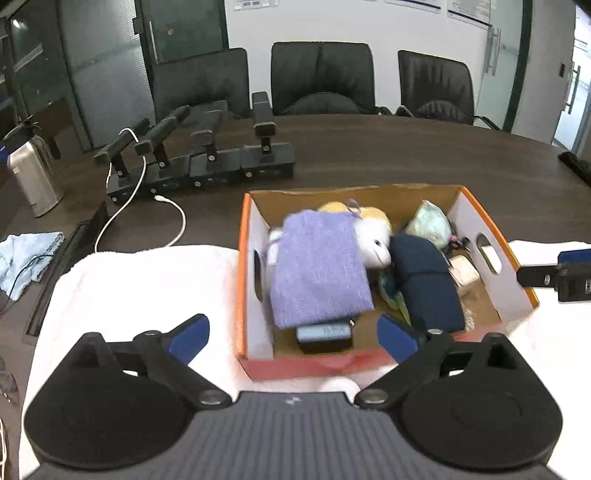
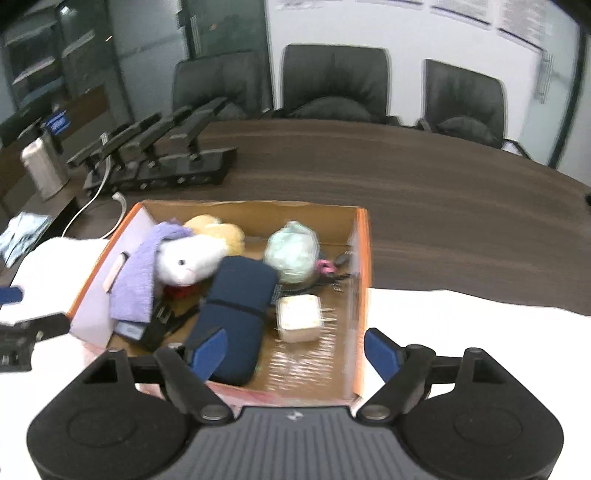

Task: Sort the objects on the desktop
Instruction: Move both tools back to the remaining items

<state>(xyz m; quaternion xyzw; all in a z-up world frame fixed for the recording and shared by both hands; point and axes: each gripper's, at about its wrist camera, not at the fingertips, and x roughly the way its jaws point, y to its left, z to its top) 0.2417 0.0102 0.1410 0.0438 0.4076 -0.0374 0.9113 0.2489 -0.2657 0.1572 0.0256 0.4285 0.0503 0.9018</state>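
Box w/ purple cloth just ahead of left hand-held gripper, jaws wide apart, empty.

i'm looking into what reads as an office meeting room. a long dark wood conference table is curving away from me, and three black leather chairs are standing behind its far edge. a row of black desktop microphone units is sitting on the table at the left, with a white cable trailing from them. glass partitions and a glass door are closing the room, and printed notices are hanging on the white wall.
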